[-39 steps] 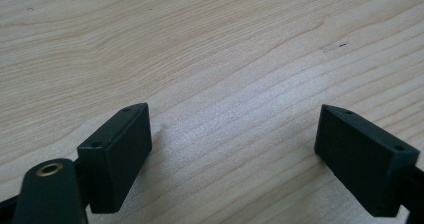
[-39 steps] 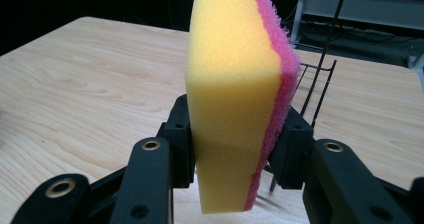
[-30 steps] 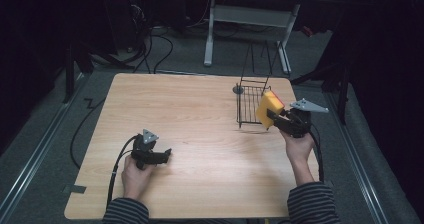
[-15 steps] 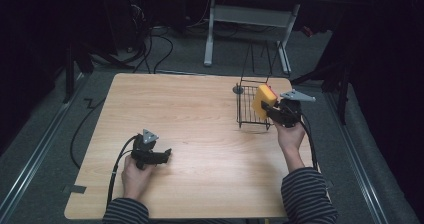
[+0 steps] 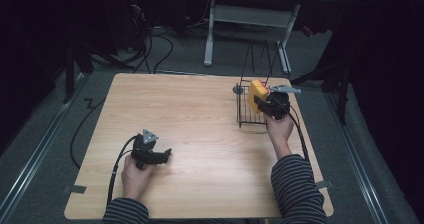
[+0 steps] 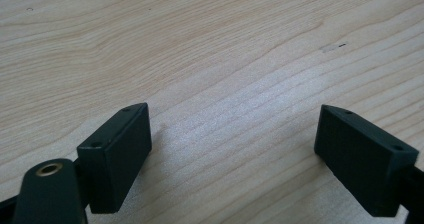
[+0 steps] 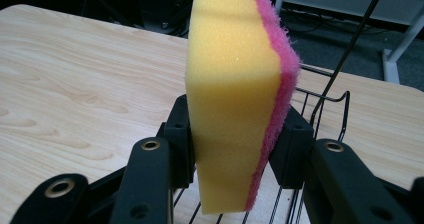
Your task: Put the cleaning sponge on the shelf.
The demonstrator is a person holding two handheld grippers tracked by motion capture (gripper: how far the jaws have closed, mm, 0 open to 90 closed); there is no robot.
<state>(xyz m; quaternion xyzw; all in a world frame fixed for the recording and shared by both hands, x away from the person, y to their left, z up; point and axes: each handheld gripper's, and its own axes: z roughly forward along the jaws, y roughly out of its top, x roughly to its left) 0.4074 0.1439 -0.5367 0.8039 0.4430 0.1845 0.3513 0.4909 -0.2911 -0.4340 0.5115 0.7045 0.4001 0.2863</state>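
The right gripper (image 5: 261, 102) clamped the yellow-and-pink sponge (image 7: 235, 94) upright between its jaws, directly above the black wire rack (image 5: 250, 115). The left gripper (image 6: 235, 159) rested on the wooden table (image 5: 200, 114), jaws spread wide and holding nothing.

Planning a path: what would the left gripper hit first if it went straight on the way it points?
Probably the wooden table: the open left gripper aims low across bare wood.
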